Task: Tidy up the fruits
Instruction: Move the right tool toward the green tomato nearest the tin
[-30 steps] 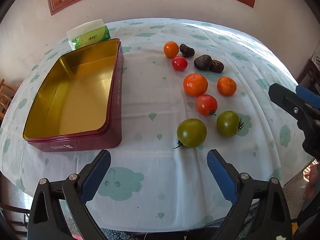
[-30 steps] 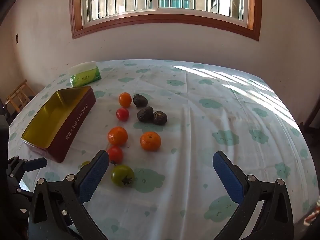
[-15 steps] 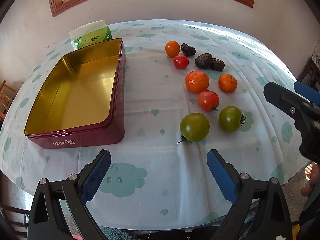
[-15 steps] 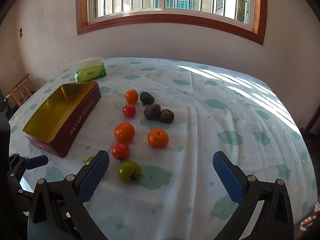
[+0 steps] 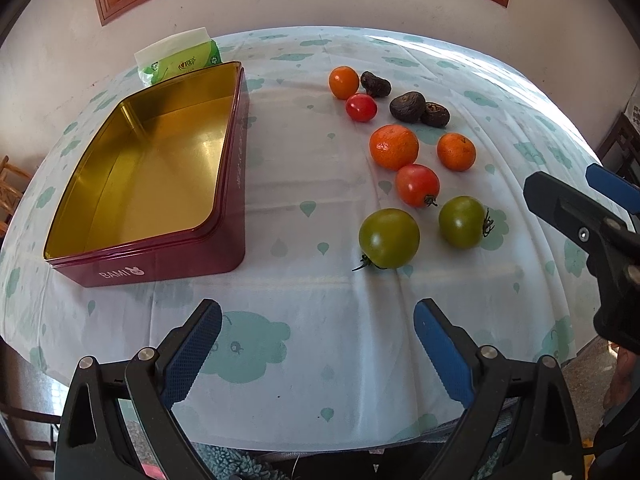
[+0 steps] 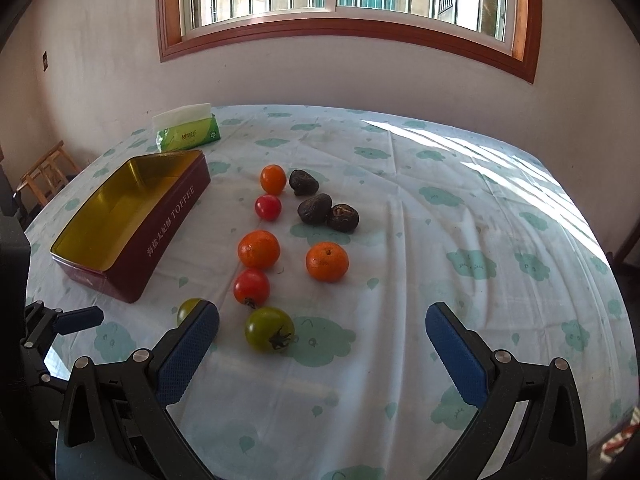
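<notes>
Left wrist view first, for the risks. The toffee tin (image 5: 152, 184), a maroon box with a gold inside, stands empty at about ten o'clock from the left hand-held gripper (image 5: 318, 354), and every fruit lies loose on the tabletop (image 5: 320, 320) under a creased cloud-print cloth. I judge the main danger to be rolling: round fruit nudged by a closing pad could trundle off along a cloth fold toward the near edge. The large green tomato (image 5: 389, 238) is the likeliest first pick, and a hard squeeze could bruise it or let it squirt from between the pads. The red tomato (image 5: 417, 185) sits close against the large mandarin (image 5: 394, 147), so a wide reach for one may knock the other. The three dark wrinkled fruits (image 5: 407, 107) are small and bunched, so a clean single grasp looks hard there.

Both tools have their jaws spread wide, holding nothing. From the left hand-held gripper the large green tomato lies near, at about one o'clock. In the right wrist view the right hand-held gripper (image 6: 322, 352) has the smaller green tomato (image 6: 269, 329) just ahead at eleven o'clock, the small mandarin (image 6: 327, 261) at twelve, and the tin well apart at ten. A tissue pack (image 6: 187, 133) lies beyond the tin.
</notes>
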The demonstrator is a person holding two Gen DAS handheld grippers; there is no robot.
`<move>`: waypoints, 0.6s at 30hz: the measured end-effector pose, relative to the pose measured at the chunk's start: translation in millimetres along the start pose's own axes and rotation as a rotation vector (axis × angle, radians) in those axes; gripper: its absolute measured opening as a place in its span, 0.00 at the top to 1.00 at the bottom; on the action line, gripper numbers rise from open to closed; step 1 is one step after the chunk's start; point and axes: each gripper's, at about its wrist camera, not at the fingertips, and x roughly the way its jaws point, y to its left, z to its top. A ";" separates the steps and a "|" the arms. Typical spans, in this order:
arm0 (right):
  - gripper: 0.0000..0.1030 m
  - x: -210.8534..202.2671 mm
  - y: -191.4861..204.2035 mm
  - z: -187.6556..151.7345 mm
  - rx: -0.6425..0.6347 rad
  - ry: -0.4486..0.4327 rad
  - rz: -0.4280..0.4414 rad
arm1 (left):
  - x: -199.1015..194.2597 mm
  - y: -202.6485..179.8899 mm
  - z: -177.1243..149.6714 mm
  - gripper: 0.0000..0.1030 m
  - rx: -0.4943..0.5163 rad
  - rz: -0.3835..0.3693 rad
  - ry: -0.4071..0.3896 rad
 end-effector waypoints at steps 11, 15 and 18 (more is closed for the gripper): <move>0.00 3.1 0.5 -4.6 0.002 0.021 0.002 | -3.4 7.2 0.1 0.08 -0.033 0.004 0.001; 0.00 4.3 -0.8 -6.6 0.010 0.027 0.006 | -3.5 10.7 0.9 0.08 -0.044 0.012 0.001; 0.00 4.9 -1.2 -7.5 0.010 0.028 0.008 | -4.3 14.0 1.2 0.08 -0.056 0.011 -0.001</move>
